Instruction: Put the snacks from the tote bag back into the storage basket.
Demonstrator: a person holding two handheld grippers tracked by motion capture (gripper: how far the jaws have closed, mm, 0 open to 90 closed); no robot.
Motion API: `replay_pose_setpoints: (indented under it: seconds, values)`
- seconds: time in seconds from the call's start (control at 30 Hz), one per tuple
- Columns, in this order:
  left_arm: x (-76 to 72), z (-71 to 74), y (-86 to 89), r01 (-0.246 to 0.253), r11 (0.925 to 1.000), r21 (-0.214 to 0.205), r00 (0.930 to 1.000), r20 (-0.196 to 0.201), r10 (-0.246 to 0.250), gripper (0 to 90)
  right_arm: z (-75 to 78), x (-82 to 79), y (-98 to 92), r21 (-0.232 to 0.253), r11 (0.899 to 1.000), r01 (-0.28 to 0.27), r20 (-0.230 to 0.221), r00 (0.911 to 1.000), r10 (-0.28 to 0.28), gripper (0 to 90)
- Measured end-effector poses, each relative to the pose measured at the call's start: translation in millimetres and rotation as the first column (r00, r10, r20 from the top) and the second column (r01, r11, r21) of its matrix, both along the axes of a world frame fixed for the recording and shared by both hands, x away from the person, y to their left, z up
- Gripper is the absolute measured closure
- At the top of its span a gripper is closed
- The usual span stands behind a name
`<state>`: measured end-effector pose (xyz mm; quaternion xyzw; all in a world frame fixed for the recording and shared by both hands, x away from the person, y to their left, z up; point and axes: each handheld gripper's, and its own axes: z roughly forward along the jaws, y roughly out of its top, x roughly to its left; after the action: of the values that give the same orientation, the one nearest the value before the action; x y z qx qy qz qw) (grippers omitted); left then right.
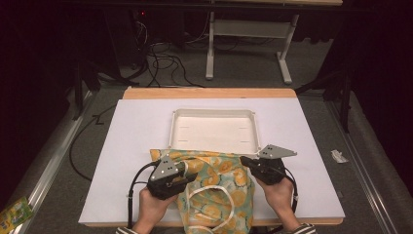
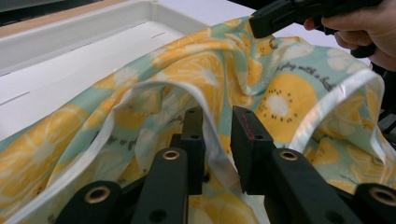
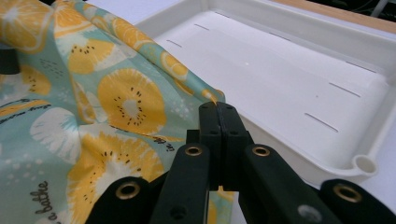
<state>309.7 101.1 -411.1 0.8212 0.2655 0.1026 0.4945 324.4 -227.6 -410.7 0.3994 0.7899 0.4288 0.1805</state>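
On the desk, two grippers work a fruit-print bag beside a white tray.

High view: the bag lies at six o'clock, its far edge lapping the tray rim; the left gripper sits on it at seven o'clock, the right gripper at five. Left gripper view: the fingers stand parted with a white-trimmed fold of bag between them, not pressed. Right gripper view: the fingers are clamped together on the bag corner by the tray. To do this well, I judge the right should hold firm while the left re-grips only the trimmed hem, keeping cloth taut.
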Motion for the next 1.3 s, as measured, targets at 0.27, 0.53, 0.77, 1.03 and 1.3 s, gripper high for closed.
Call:
replay_pose_setpoints:
  seconds: [0.27,0.53,0.77,1.03,1.3]
  values:
    - [-1.3,-3.0,5.1,0.007,1.0,-0.001,0.9999,-0.011,-0.007,79.6,-9.6,8.9,-7.2,0.0,0.999,0.037,-0.032,0.9988,-0.037,90.0]
    - [2.1,-6.3,-3.4,0.035,0.9991,0.026,0.9991,-0.023,-0.034,90.0,-17.3,13.2,-8.3,-0.004,0.999,0.035,-0.049,0.9982,-0.035,90.0]
    - [3.0,-3.6,-8.9,0.048,0.9988,0.012,0.9988,-0.009,-0.048,90.0,-17.4,10.2,-9.9,-0.005,0.999,0.035,-0.05,0.9981,-0.035,85.3]
    - [4.0,-1.6,-10.8,0.051,0.9987,-0.004,0.9986,-0.009,-0.051,90.0,-8.2,-3.8,-13.4,0.014,1.0,0.027,-0.02,0.9994,-0.027,72.9]
    - [8.4,-0.7,-13.0,0.048,0.9987,-0.015,0.9988,-0.012,-0.048,90.0,4.4,-21.1,-17.8,0.031,0.999,0.01,0.019,0.9998,-0.011,67.9]
